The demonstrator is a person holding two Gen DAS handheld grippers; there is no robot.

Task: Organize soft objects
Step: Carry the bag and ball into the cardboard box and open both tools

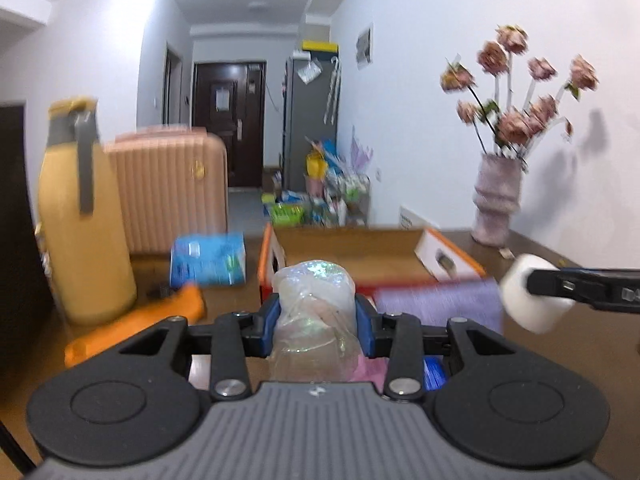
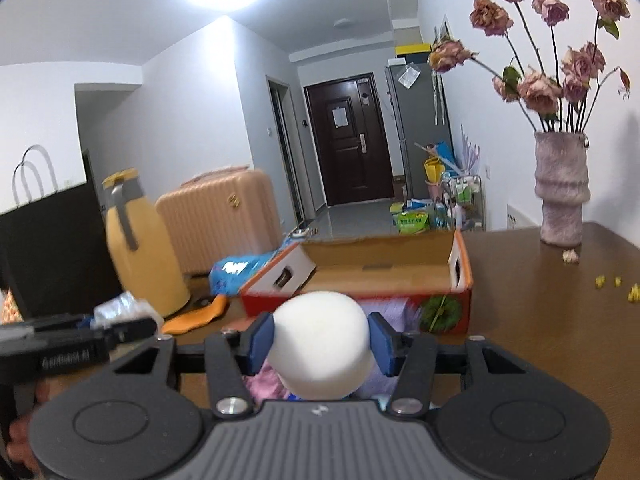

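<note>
A: What's obscured here?
B: Motion blurs the yellow flask (image 1: 84, 216) and blue packet (image 1: 207, 260); the left gripper (image 1: 316, 322) hides pink fabric (image 1: 370, 368).
A: Cut off?
B: The vase's (image 2: 562, 188) topmost roses.

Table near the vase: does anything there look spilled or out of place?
Yes. Small yellow bits lie scattered on the brown table right of the vase, and one pale fallen bud or petal rests at its base.

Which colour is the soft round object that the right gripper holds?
White. The foam-like cylinder in the right gripper shows best in the right wrist view.
</note>
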